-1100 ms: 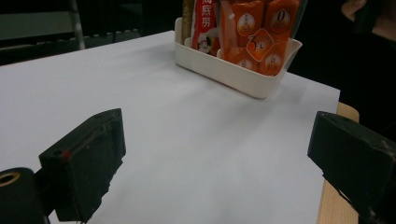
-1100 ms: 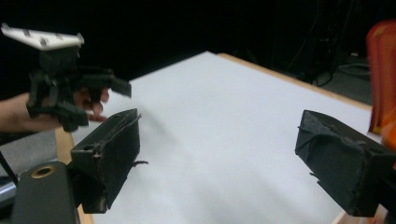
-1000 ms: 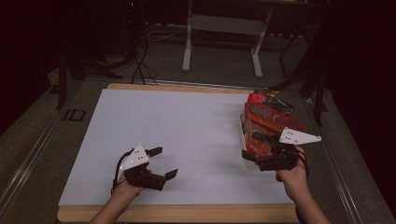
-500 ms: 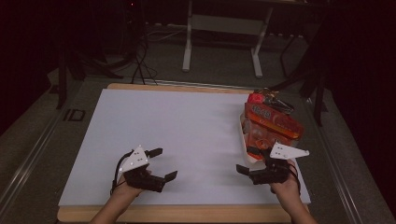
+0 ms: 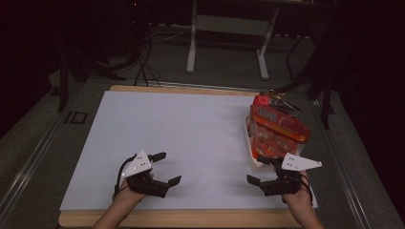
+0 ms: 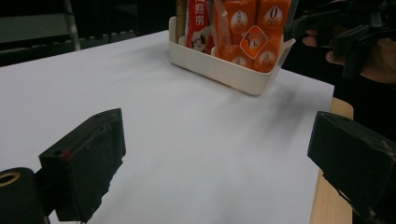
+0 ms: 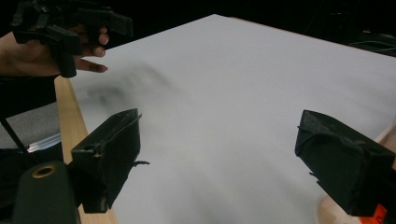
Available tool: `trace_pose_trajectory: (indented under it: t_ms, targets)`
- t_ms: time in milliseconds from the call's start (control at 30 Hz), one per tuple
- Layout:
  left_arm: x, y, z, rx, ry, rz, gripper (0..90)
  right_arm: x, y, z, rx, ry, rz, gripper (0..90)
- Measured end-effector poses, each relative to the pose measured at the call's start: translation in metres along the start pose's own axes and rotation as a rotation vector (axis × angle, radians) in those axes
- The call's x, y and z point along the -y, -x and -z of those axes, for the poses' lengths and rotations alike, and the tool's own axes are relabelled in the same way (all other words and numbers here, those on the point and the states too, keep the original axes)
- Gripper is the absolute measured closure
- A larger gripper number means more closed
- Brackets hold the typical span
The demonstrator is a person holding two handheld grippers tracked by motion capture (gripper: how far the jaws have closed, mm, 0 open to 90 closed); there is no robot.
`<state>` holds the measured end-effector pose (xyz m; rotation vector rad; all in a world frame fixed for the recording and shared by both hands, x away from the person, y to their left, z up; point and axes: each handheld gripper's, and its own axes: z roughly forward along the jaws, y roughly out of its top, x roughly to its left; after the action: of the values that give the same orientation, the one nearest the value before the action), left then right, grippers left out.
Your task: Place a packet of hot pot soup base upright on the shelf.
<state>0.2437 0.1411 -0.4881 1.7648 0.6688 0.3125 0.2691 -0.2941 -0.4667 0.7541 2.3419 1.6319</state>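
A white tray (image 5: pixel 249 143) at the table's right holds several orange and red snack packs (image 5: pixel 277 125). My right gripper (image 5: pixel 256 169) rests near the front edge, just in front of the tray, open and empty, with its jaws pointing left. My left gripper (image 5: pixel 170 167) lies at the front left, open and empty, with its jaws pointing right. In the left gripper view the wide-apart jaws of the left gripper (image 6: pixel 217 163) frame bare white sheet, and the tray (image 6: pixel 224 72) with its packs (image 6: pixel 254 28) stands beyond. The right gripper view has the right gripper (image 7: pixel 224 158) open over the white sheet.
A white sheet (image 5: pixel 191 138) covers the wooden table (image 5: pixel 191 218). The other hand's gripper (image 6: pixel 348 28) appears at the top right of the left gripper view, and the left one (image 7: pixel 65 23) at the top left of the right gripper view. Metal stands (image 5: pixel 193 43) rise behind the table.
My right gripper has drawn back from the tray toward the front edge and turned its jaws left. The left gripper has stayed in place.
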Motion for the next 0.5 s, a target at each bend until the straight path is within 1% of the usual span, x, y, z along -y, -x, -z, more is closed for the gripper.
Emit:
trace_pose_trajectory:
  t_ms: [33, 167, 233, 267, 367, 433, 500]
  targets:
    - [0.0003, 0.0001, -0.0002, 0.001, -0.001, 0.000, 4.8, 0.0014, 0.0003, 0.0011, 0.002, -0.003, 0.007, 14.2]
    - [0.0020, 0.0007, -0.0013, 0.004, -0.009, -0.006, 4.8, 0.0054, 0.0022, 0.0019, -0.016, -0.012, 0.004, 14.9]
    - [0.0031, 0.0016, -0.0022, 0.001, -0.010, -0.013, 4.8, 0.0066, 0.0029, 0.0008, -0.012, -0.021, 0.004, 14.8]
    - [0.0035, 0.0018, -0.0027, 0.003, -0.015, -0.018, 4.8, 0.0069, 0.0036, 0.0002, -0.017, -0.027, 0.000, 14.5]
    - [0.0043, 0.0029, -0.0037, 0.005, -0.021, -0.029, 4.8, 0.0075, 0.0045, -0.0009, -0.015, -0.029, -0.002, 14.4]
    - [0.0048, 0.0043, -0.0046, 0.011, -0.023, -0.040, 4.8, 0.0077, 0.0046, -0.0014, -0.010, -0.032, 0.009, 14.3]
    - [0.0049, 0.0046, -0.0048, 0.015, -0.019, -0.040, 4.8, 0.0077, 0.0046, -0.0020, -0.007, -0.032, 0.021, 14.0]
